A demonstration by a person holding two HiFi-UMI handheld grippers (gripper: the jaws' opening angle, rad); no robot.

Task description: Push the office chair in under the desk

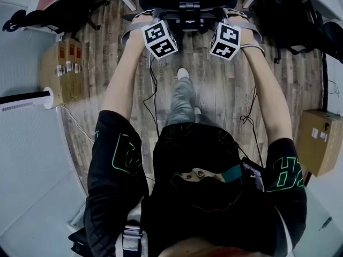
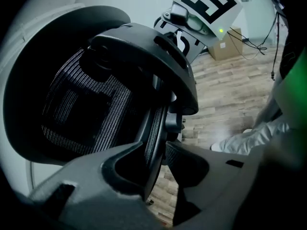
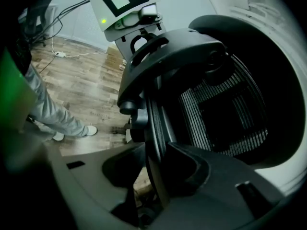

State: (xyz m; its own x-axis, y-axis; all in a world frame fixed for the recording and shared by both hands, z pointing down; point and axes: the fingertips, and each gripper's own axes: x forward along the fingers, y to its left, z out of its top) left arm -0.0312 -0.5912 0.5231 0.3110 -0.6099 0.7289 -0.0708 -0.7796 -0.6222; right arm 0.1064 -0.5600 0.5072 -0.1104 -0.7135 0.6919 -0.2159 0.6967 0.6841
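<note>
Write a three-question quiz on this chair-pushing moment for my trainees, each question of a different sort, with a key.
1. True or false: the left gripper is empty, with nothing between its jaws.
2. Multiple choice: what are the jaws of the right gripper closed on? A) a cable. B) the edge of the office chair's backrest. C) a cardboard box.
3. Fill in the blank: the floor under the chair is laid in ____ planks.

Key: 1 false, it grips the backrest's other edge; 2 B; 3 wooden.
</note>
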